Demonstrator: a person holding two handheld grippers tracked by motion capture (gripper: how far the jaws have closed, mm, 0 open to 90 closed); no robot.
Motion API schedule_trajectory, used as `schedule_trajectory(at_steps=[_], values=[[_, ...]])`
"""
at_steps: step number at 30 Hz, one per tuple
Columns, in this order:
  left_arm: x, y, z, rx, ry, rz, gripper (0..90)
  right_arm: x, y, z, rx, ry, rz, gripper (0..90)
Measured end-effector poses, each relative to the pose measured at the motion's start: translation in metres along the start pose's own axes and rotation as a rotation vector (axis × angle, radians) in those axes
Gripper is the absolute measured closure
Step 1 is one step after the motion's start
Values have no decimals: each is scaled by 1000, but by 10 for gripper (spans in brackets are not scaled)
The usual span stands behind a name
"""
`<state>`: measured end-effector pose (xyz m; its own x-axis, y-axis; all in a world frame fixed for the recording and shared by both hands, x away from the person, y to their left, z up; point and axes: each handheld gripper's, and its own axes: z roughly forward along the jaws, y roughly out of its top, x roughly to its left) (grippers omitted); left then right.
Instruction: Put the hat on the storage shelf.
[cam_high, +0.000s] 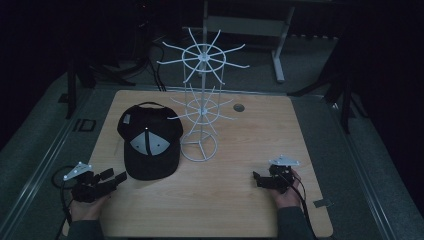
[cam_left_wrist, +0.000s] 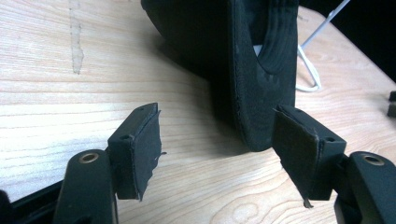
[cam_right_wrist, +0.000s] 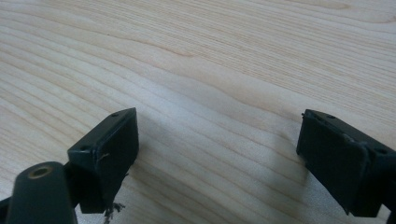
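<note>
A black cap with a pale triangular patch lies on the wooden table, its brim toward the near edge. A white wire rack with radiating hooks stands just right of it. My left gripper rests low at the near left, jaws open, pointing at the brim. In the left gripper view the brim's edge sits just beyond the tips, close to one pad, with nothing between the jaws. My right gripper is at the near right, open over bare wood, its pads wide apart.
A small round grommet is set into the table at the far right of the rack. A desk frame stands on the dark floor behind. Bare wood stretches between the two grippers.
</note>
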<state>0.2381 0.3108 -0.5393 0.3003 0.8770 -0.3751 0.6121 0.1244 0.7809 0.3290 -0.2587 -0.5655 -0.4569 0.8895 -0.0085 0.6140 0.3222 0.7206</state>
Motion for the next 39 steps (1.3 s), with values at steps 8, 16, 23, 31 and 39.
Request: schedule_trajectory(at_steps=[8,16,23,31,39], values=[[0,0,1,17,-13,0,392,0,0,0,0,0,-1,126],[-3,1,9,41,-57,-1,426,0,0,0,0,0,-1,126],[-6,2,19,67,-81,13,444,0,0,0,0,0,0,126],[-5,3,28,83,-99,15,442,0,0,0,0,0,-1,126],[-8,5,42,131,-114,34,481,0,0,0,-1,0,-1,126]])
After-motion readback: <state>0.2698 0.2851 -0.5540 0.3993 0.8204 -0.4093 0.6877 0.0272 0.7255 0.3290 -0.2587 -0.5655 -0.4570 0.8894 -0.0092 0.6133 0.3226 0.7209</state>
